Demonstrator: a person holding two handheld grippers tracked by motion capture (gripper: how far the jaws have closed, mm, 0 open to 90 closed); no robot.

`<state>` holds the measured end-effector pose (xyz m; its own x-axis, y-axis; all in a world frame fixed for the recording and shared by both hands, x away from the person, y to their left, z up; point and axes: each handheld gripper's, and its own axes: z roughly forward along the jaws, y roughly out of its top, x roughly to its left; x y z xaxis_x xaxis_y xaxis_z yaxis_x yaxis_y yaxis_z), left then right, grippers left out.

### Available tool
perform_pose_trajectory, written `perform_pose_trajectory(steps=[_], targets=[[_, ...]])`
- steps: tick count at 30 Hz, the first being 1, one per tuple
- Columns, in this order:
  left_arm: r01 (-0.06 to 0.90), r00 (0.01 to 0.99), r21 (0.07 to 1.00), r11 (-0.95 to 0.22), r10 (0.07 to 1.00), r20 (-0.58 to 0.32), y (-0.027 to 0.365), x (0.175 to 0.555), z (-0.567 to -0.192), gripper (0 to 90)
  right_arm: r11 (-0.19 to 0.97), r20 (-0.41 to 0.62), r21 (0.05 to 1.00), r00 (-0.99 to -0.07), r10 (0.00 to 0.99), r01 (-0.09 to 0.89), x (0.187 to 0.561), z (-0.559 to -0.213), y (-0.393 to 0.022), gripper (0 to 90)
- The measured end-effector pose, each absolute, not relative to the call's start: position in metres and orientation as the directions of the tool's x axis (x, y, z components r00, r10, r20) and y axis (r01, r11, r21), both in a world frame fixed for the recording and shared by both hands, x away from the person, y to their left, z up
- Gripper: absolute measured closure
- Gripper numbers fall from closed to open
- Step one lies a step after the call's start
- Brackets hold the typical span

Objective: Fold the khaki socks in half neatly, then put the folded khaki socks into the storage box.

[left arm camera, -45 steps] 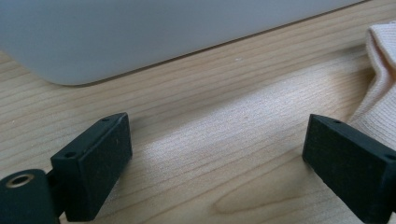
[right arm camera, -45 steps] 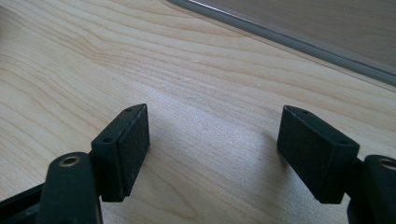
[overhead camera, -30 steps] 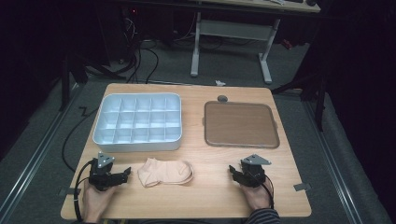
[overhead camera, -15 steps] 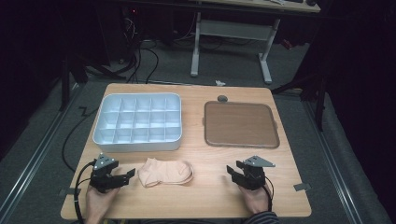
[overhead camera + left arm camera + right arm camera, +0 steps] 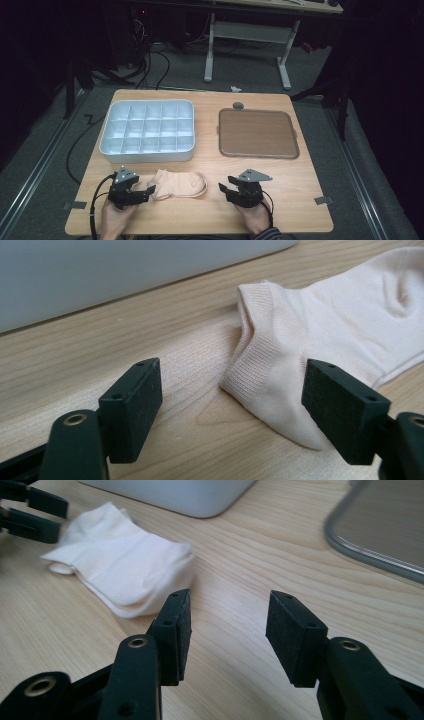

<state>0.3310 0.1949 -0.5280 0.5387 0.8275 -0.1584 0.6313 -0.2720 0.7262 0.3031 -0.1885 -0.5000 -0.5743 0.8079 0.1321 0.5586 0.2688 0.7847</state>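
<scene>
A pale peach, folded cotton sock (image 5: 179, 184) lies flat on the light wooden table (image 5: 300, 200), just in front of the white plastic compartment tray (image 5: 147, 131). It looks light, limp and easy to bunch, so the ribbed cuff is the likeliest hold. The left gripper (image 5: 232, 412) has been closing, its jaws apart around that cuff without pressing it. The right gripper (image 5: 227, 630) has narrowed too, empty, beside the sock. The sock's underside is hidden.

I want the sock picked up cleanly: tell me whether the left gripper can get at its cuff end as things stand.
Probably yes. The left gripper is open, its jaws having just been closing, and the sock has its cuff end lying flat on the table between the fingers, with nothing blocking it. The pads do not press on it yet.
</scene>
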Motion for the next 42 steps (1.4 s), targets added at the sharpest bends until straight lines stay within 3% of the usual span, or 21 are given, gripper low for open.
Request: perform_pose_trajectory(steps=[13, 21, 24, 29, 30, 34, 39, 42], targets=[[0.632, 0.54, 0.721, -0.284, 0.829, -0.146, 0.185, 0.331, -0.531, 29.0, 0.318, 0.128, 0.777, -0.631, 0.766, 0.544, 0.316, -0.5, -0.143, 52.9], [0.611, 0.546, 0.709, -0.351, 0.836, -0.058, 0.174, 0.331, -0.53, 32.5, 0.333, 0.114, 0.753, -0.611, 0.783, 0.568, 0.326, -0.509, -0.131, 55.0], [0.615, 0.544, 0.708, -0.347, 0.837, -0.062, 0.173, 0.331, -0.53, 33.4, 0.341, 0.107, 0.746, -0.609, 0.786, 0.572, 0.327, -0.511, -0.13, 56.4], [0.607, 0.564, 0.706, -0.366, 0.824, -0.058, 0.172, 0.33, -0.528, 43.3, 0.347, 0.121, 0.719, -0.6, 0.791, 0.602, 0.33, -0.517, -0.132, 64.0], [0.606, 0.572, 0.705, -0.369, 0.818, -0.064, 0.171, 0.33, -0.527, 51.2, 0.359, 0.116, 0.711, -0.604, 0.788, 0.605, 0.33, -0.519, -0.132, 67.8], [0.607, 0.586, 0.7, -0.377, 0.807, -0.074, 0.169, 0.33, -0.526, 59.5, 0.372, 0.123, 0.695, -0.612, 0.782, 0.615, 0.332, -0.522, -0.132, 72.8], [0.617, 0.608, 0.697, -0.365, 0.783, -0.128, 0.17, 0.332, -0.526, 78.1, 0.38, 0.129, 0.692, -0.623, 0.772, 0.614, 0.333, -0.525, -0.132, 84.8], [0.617, 0.613, 0.702, -0.356, 0.777, -0.145, 0.172, 0.333, -0.527, 79.7, 0.382, 0.13, 0.692, -0.626, 0.769, 0.612, 0.333, -0.525, -0.132, 85.7]])
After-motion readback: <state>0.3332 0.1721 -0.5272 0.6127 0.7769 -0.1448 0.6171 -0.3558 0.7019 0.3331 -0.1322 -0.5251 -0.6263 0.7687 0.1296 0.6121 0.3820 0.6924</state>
